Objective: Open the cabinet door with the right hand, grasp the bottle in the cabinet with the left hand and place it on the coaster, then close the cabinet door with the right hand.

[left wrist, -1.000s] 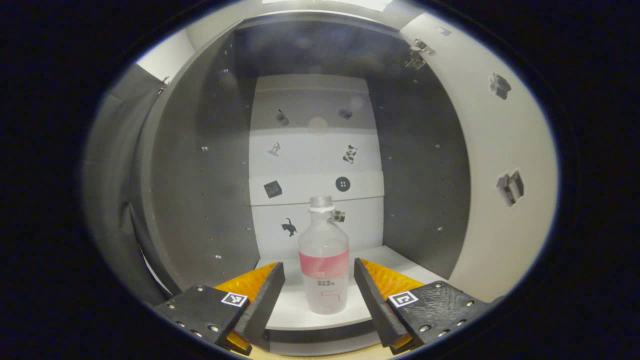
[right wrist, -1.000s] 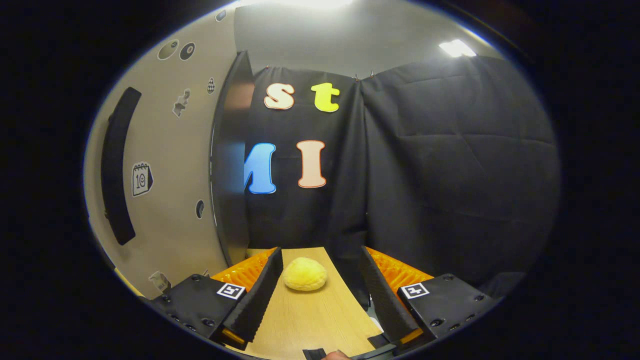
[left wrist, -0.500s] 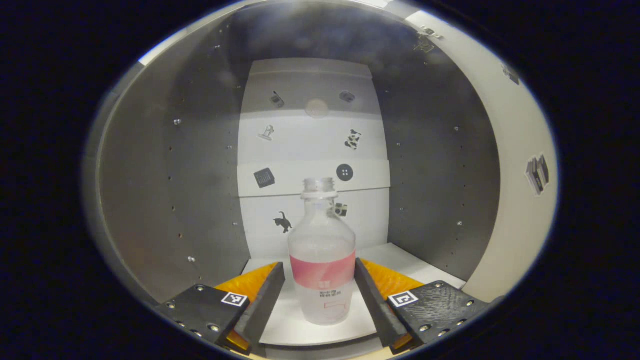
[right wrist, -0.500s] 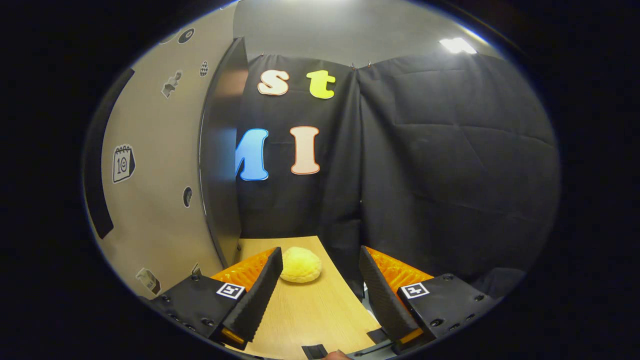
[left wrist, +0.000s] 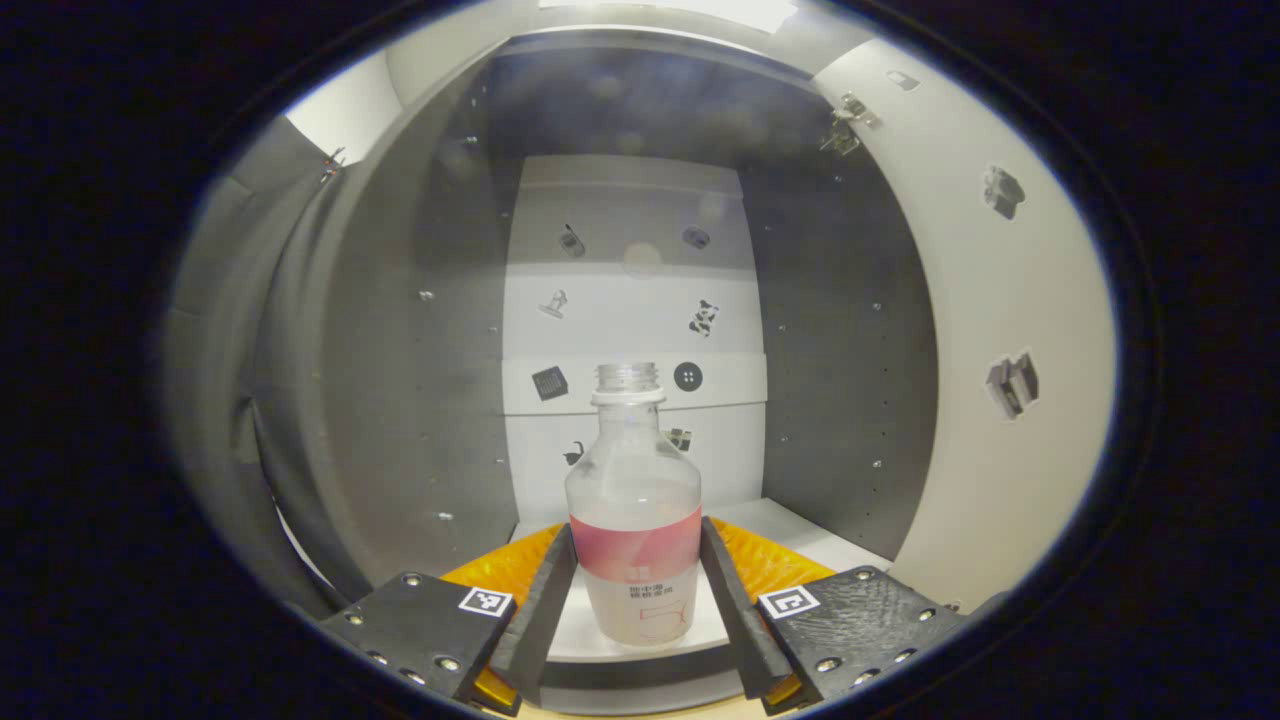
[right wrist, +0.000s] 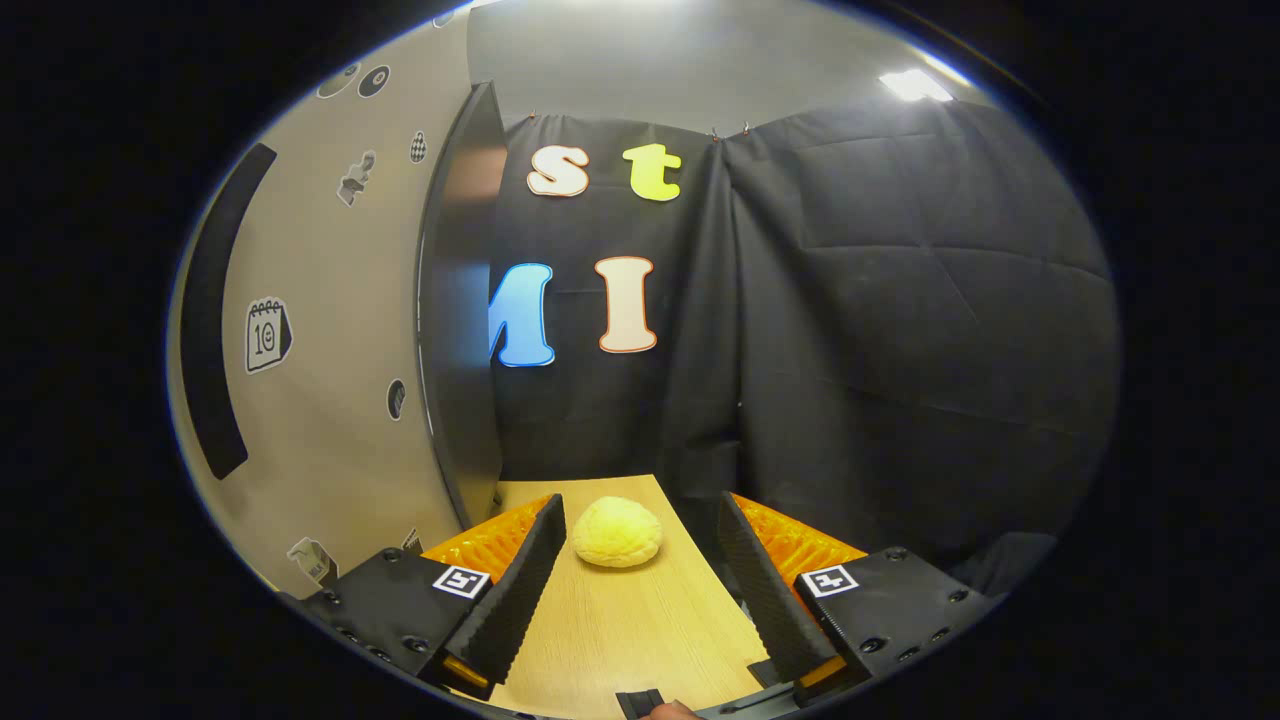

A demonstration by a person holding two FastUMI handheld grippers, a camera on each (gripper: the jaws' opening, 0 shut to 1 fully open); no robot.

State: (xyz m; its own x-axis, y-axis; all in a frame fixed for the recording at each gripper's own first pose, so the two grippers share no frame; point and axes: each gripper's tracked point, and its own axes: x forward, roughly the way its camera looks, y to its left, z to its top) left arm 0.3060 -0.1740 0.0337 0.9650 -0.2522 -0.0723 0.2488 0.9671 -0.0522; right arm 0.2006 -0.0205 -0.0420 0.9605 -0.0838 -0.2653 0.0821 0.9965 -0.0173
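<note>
In the left gripper view we have the left gripper clamped on the bottle, both fingers pressing its pink label band. We judge the bottle light, apparently empty and uncapped, of thin plastic that can flex and slip; grip at the labelled waist, firmly but without crushing. Its long axis stands vertical, mouth up. It sits at the front edge of the cabinet shelf, between the side walls. In the right gripper view, the right gripper is spread and empty over the table, beside the open cabinet door
</note>
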